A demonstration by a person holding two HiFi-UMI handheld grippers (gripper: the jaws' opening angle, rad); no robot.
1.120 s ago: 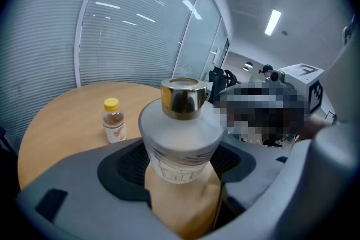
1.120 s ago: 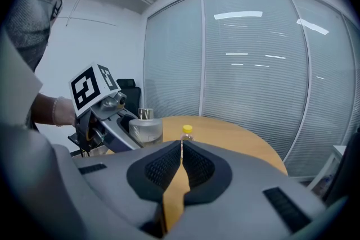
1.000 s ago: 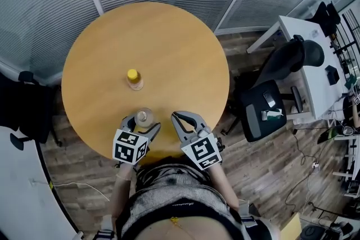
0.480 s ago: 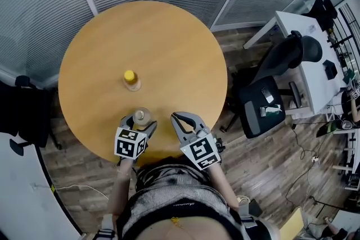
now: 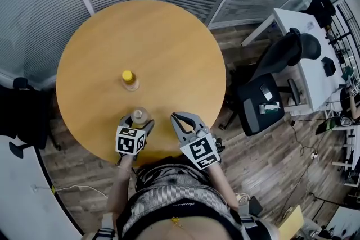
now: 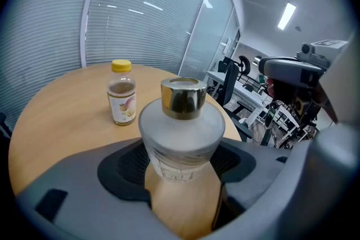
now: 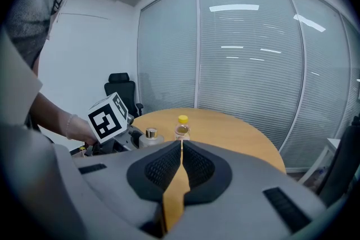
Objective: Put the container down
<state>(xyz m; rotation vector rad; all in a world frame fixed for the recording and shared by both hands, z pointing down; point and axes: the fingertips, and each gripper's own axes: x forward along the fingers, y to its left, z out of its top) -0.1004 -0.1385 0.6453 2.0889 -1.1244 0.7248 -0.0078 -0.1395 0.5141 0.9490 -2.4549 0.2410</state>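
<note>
The container [image 6: 180, 126] is a frosted glass bottle with a gold cap. It stands upright between the pads of my left gripper [image 6: 180, 177], which is shut on its lower body. From the head view the container [image 5: 140, 116] is near the front edge of the round wooden table [image 5: 169, 36], inside my left gripper [image 5: 139, 120]. My right gripper [image 5: 179, 120] hovers just to its right, shut and holding nothing. In the right gripper view the right gripper [image 7: 181, 146] has its pads together, with the container [image 7: 151, 136] beyond them to the left.
A small bottle with a yellow cap [image 5: 129, 79] stands on the table a little beyond the container, also seen as the yellow-capped bottle [image 6: 122, 99]. Black office chairs [image 5: 264, 101] and a white desk [image 5: 306, 59] are to the right. Glass walls with blinds run behind the table.
My left gripper has shifted slightly with the container, and its fingers look a little closer together. The right gripper has hardly moved.
</note>
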